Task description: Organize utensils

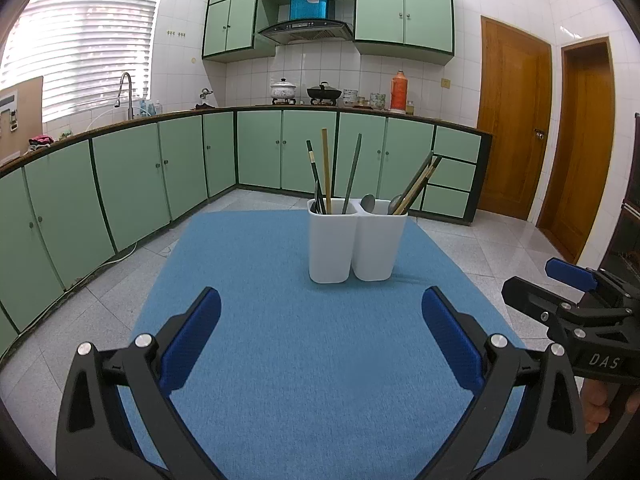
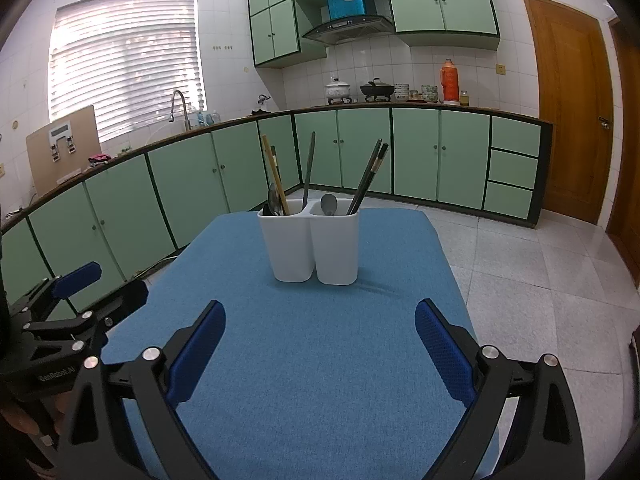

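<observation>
Jaws wide on both grippers, empty; white holder (image 1: 356, 240) hides the lower ends of its utensils (image 1: 326, 172).

Right gripper (image 2: 320, 344): jaws spread wide, blue pads, nothing between them, hovering over the near part of the bench.
Left gripper (image 2: 100, 284): at the left edge, black frame with blue pads; whether its jaws are apart cannot be told.
Bench (image 2: 320, 400): covered with blue cloth.
Utensil holder (image 2: 310, 244): white, two compartments, upright near the far end of the bench.
Left compartment: wooden chopstick (image 2: 274, 172), dark spoon (image 2: 274, 200), dark utensil handle (image 2: 309, 168).
Right compartment: grey spoon (image 2: 329, 204), dark chopsticks (image 2: 368, 176) leaning right.
Background: green cabinets (image 2: 416, 152), window blinds (image 2: 128, 60), wooden door (image 2: 572, 112).
</observation>
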